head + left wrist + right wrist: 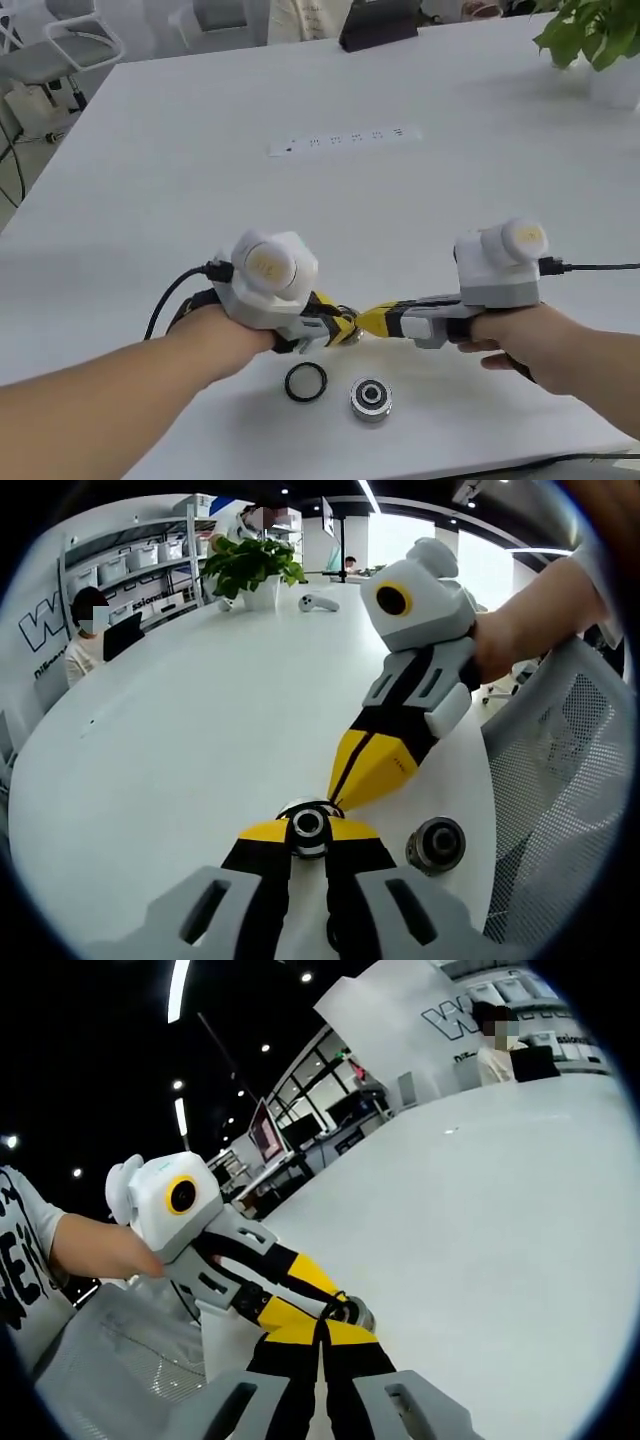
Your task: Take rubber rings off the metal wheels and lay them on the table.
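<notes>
The left gripper [338, 328] has its jaws clenched on a metal wheel [308, 822], held just above the surface [200, 180] near its front edge. The right gripper [370, 320] comes in from the opposite side, its jaws pressed together with their yellow tips against that wheel's rim; whether they pinch the rubber there cannot be told. The two grippers meet tip to tip.

Just in front of them, nearer the person, a loose rubber ring [305, 382] lies flat on the surface. Beside it, apart from it, a second wheel [371, 397] rests on its face, and nothing lies between these two and the grippers. A black cable [168, 303] trails from the left gripper, and another cable [597, 267] runs off the right one.

The surface is wide, white and matte. A white power strip [343, 140] is set in its middle, well apart from the work. A potted plant [592, 35] stands at the far right corner and a dark flat object [378, 24] at the far edge. A white chair [78, 42] stands beyond the far left corner. In the left gripper view a grey mesh chair [562, 780] stands at the near edge, and a person [84, 630] sits at a laptop on the far side, before shelves of boxes.
</notes>
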A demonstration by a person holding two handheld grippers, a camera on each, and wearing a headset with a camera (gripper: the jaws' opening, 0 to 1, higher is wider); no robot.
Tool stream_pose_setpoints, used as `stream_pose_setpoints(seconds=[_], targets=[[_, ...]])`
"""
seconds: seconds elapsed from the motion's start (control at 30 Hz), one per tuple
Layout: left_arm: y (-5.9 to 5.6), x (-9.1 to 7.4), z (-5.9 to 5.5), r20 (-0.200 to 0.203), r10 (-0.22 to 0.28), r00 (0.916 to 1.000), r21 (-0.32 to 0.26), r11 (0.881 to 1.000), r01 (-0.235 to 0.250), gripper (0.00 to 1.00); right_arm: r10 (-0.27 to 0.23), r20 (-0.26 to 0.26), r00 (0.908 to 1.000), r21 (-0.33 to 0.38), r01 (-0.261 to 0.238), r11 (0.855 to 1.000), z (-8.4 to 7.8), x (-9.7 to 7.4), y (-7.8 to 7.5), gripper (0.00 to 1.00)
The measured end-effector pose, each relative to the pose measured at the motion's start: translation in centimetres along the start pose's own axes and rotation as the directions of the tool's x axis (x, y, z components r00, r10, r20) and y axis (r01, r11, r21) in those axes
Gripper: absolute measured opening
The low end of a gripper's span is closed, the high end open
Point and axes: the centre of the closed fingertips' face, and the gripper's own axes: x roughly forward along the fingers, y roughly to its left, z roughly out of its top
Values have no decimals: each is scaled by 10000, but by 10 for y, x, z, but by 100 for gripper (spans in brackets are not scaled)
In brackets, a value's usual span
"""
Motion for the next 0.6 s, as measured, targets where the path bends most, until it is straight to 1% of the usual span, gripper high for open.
stream_pose_setpoints(seconds=[0.1, 0.27, 0.3, 0.37, 0.47, 0.6], targets=[[0, 0, 0, -11, 33, 10000, 46, 10000, -33, 8, -159, -56, 9999, 45, 159, 9999, -1, 0, -4, 0], [1, -2, -1, -68, 33, 10000, 151, 9999, -32, 10, -181, -60, 9998, 40, 181, 9998, -1, 1, -5, 0], [0, -3, -2, -97, -81, 9999, 180, 9998, 82, 13, -174, -51, 9998, 46, 174, 9998, 0, 1, -5, 0], [-2, -6, -2, -63, -143, 9999, 177, 9997, 144, 14, -160, -80, 9998, 40, 160, 9999, -1, 1, -4, 0], [-4, -10, 0, 88, -266, 9996, 63, 9996, 266, 17, -143, -45, 9999, 47, 143, 9999, 1, 1, -3, 0], [-6, -19, 4, 365, -308, 9989, 0, 9995, 308, 21, -81, -25, 10000, 25, 81, 10000, 3, 1, -2, 0]])
